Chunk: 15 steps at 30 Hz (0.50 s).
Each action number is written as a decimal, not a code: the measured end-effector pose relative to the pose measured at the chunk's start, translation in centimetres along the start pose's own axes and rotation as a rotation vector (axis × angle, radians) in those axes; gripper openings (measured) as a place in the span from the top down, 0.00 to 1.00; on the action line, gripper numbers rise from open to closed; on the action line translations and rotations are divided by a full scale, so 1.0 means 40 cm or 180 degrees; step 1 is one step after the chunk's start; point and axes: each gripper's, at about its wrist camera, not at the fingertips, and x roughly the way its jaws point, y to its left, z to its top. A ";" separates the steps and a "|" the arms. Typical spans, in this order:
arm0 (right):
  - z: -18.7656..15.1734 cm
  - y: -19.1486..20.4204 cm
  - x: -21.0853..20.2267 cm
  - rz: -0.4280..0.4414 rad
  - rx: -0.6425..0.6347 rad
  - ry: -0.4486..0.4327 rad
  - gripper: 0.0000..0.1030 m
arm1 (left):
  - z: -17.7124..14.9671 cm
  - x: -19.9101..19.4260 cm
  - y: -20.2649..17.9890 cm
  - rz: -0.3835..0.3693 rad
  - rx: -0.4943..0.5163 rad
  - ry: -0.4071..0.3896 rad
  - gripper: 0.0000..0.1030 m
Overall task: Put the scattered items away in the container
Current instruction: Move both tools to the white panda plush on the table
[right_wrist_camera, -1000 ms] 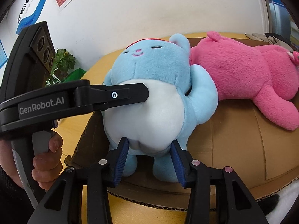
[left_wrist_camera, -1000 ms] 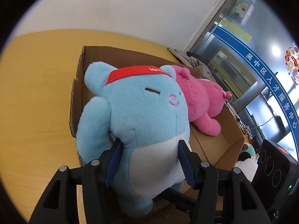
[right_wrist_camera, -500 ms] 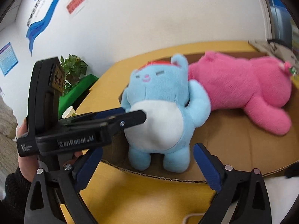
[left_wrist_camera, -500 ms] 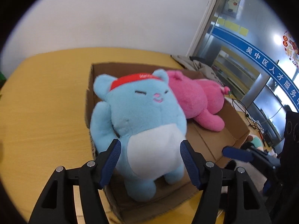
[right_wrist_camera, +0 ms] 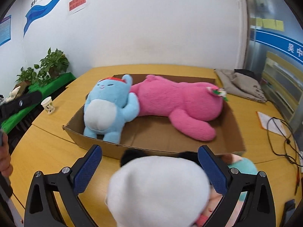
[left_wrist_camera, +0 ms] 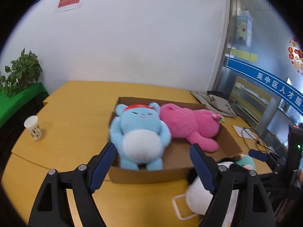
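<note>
A shallow cardboard box [left_wrist_camera: 151, 176] [right_wrist_camera: 166, 141] sits on the yellow table. In it a blue plush with a red headband [left_wrist_camera: 141, 138] [right_wrist_camera: 108, 107] lies at the left, next to a pink plush [left_wrist_camera: 189, 126] [right_wrist_camera: 180, 104]. My left gripper [left_wrist_camera: 151, 166] is open and empty in front of the box. My right gripper [right_wrist_camera: 149, 168] is open above a white plush with black ears [right_wrist_camera: 159, 189] [left_wrist_camera: 200, 194] that lies on the table outside the box. A teal plush [right_wrist_camera: 242, 166] [left_wrist_camera: 246, 162] lies beside it.
A paper cup [left_wrist_camera: 33, 127] [right_wrist_camera: 48, 105] stands on the table at the left. A grey cloth bag [left_wrist_camera: 214, 102] [right_wrist_camera: 240, 85], a paper sheet and black cables [right_wrist_camera: 280, 132] lie at the right. Potted plants [right_wrist_camera: 47, 66] stand beyond the table's left edge.
Both grippers opened, let go of the blue plush in the box and pulled back. The right gripper now hovers over the white plush.
</note>
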 end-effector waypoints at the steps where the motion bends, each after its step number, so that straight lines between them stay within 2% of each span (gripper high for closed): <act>1: -0.003 -0.014 -0.018 -0.0034 0.0009 -0.0013 0.00 | -0.007 -0.005 -0.016 -0.0053 -0.0014 -0.0006 0.22; 6: -0.021 -0.062 -0.068 -0.0150 -0.0020 -0.0048 0.00 | -0.034 -0.005 -0.099 -0.0105 0.0094 0.0060 0.22; 8: -0.028 -0.075 -0.080 -0.0164 -0.0023 -0.0058 0.00 | -0.040 -0.002 -0.114 -0.0164 0.0054 0.0081 0.22; 15: -0.055 -0.126 -0.085 -0.0181 0.0045 -0.0007 0.00 | -0.073 0.017 -0.143 -0.0143 0.0002 0.0215 0.22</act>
